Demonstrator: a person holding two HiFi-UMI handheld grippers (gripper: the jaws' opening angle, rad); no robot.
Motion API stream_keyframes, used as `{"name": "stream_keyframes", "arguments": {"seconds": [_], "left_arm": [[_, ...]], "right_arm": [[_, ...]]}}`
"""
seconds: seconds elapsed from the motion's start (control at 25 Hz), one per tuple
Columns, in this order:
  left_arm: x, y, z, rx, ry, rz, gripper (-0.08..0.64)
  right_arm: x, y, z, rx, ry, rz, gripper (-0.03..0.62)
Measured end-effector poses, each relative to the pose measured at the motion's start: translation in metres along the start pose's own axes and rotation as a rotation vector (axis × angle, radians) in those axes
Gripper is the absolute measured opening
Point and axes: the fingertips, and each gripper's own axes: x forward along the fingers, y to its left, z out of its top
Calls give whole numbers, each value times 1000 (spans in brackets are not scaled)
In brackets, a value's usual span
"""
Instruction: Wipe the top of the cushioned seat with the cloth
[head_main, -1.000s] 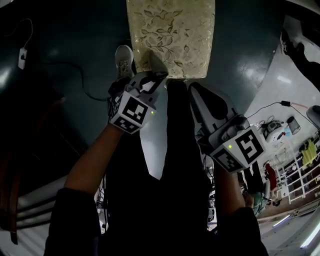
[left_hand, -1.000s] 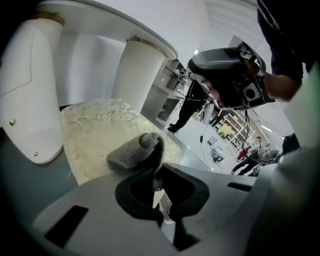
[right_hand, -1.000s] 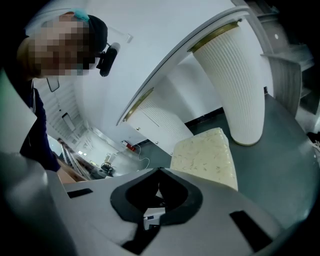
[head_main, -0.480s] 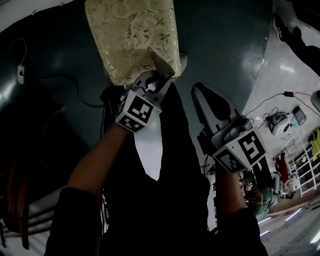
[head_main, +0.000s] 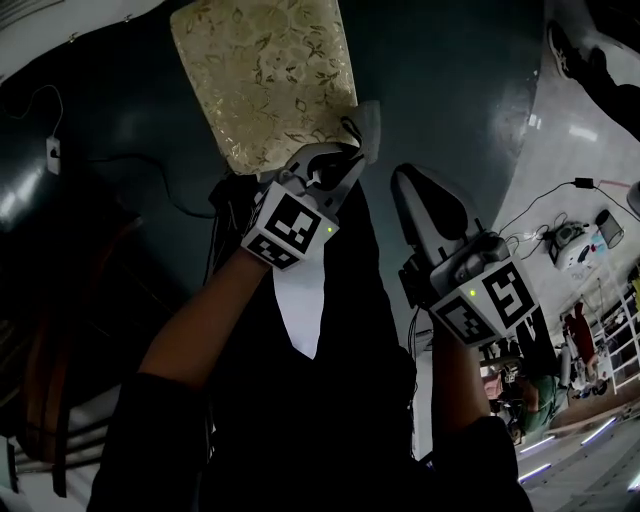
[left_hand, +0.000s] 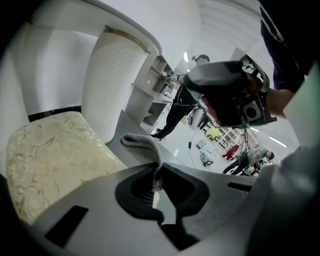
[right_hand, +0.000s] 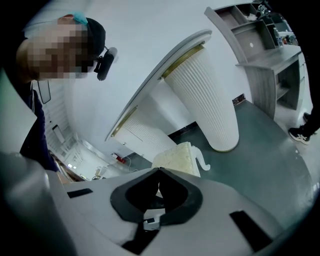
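Note:
The cushioned seat (head_main: 265, 70) has a gold leaf-patterned top and lies at the top of the head view. My left gripper (head_main: 340, 158) hovers at its near right corner, shut on a pale grey cloth (head_main: 369, 124) that sticks out past the jaws. In the left gripper view the cloth (left_hand: 143, 144) curls up from the pinched jaws of that gripper (left_hand: 157, 169), with the seat (left_hand: 55, 155) just beyond and to the left. My right gripper (head_main: 408, 182) hangs to the right over the floor, shut and holding nothing. Its own view shows the gripper (right_hand: 159, 172), the seat (right_hand: 176, 157) and the cloth (right_hand: 202, 160).
Dark green-grey floor (head_main: 450, 90) surrounds the seat. Behind it rises a white ribbed column (left_hand: 112, 85) (right_hand: 207, 100). A cable and plug (head_main: 52, 150) lie at the left. Grey shelves (right_hand: 270, 55) stand farther off, and cables lie on the pale floor (head_main: 580, 190) at the right.
My left gripper has carried the cloth up to the seat's near right corner. The seat sits further left in view. The right gripper has barely moved.

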Motion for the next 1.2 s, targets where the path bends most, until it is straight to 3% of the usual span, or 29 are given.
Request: {"name": "stream_keyframes", "arguments": {"seconds": [0.32,0.72,1.2], "left_arm": [[-79,33,44,30,-85,68,18],[-225,63,96,77,-217,185,18],[-363,26,178,121,-400,249,18]], "right_arm": [[21,60,25,-51,-41,33,26],[50,177,55,-199,-14,102,26],[14,278,106,-350,-42,124,26]]}}
